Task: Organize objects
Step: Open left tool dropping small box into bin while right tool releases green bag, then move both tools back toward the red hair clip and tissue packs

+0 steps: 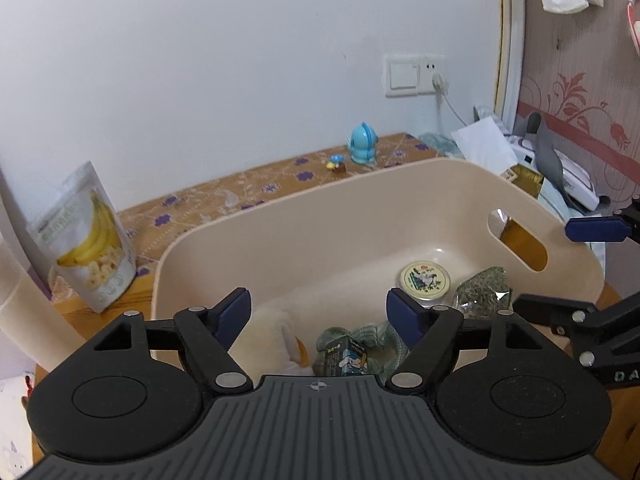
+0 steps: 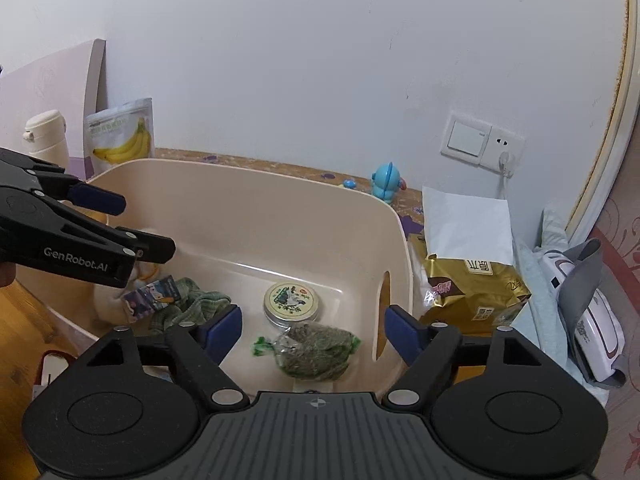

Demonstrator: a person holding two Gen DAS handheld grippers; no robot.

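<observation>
Grippers hang side by side over the beige plastic tub [image 2: 256, 200], the left gripper [image 1: 319, 312] and right gripper [image 2: 314, 330] both spread wide and holding nothing. Down in the tub lie a round tin [image 2: 292, 301], a bag of dried herbs [image 2: 316, 350], a green checked cloth [image 2: 188, 306], a small carton [image 2: 154, 294] and a cream plush toy [image 1: 268, 332]. A banana-chip pouch [image 1: 90, 236] stands on the table beside it.

- Left tool [image 1: 319, 314]: jaws spread wide, blue pads well apart, nothing pinched between them. Tilted forward and down.
- Right tool [image 2: 314, 334]: same deal, jaws wide, pads gripping nothing, also angled down.
- The two sit side by side, close but not touching. The left one's fingers poke in from the left edge of the right wrist view, and one blue right fingertip [image 1: 596, 229] shows at the right edge of the left view.
</observation>
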